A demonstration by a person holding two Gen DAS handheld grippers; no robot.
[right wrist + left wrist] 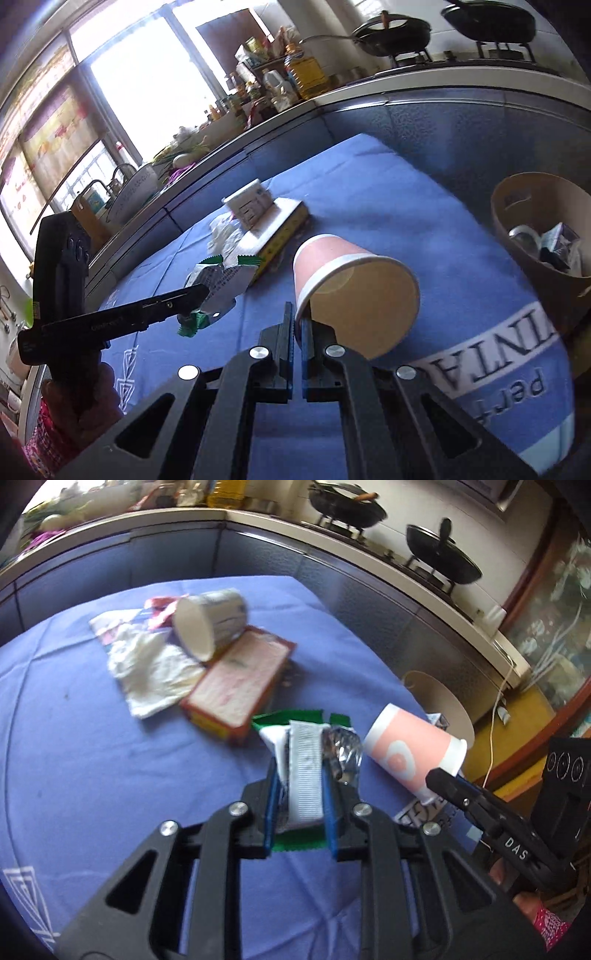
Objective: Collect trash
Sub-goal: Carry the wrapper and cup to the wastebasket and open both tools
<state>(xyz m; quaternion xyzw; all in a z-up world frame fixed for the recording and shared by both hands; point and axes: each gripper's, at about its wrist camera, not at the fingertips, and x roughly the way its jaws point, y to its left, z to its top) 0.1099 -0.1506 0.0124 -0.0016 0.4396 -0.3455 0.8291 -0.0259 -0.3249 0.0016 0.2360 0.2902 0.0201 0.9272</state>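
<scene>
Trash covers a blue tablecloth (74, 757): the left gripper (301, 786) clamps a green-and-white wrapper (303, 768), while the right gripper (297, 332) pinches the rim of a pink paper cup (354, 288), near the brown bin (535, 280) holding litter.

— What's behind the table on my feed?
— I see two black woks (443, 554) on the stove, a yellow oil bottle (306, 70) on the counter (258, 520).
— And underneath?
— A blue tablecloth (92, 775).
</scene>
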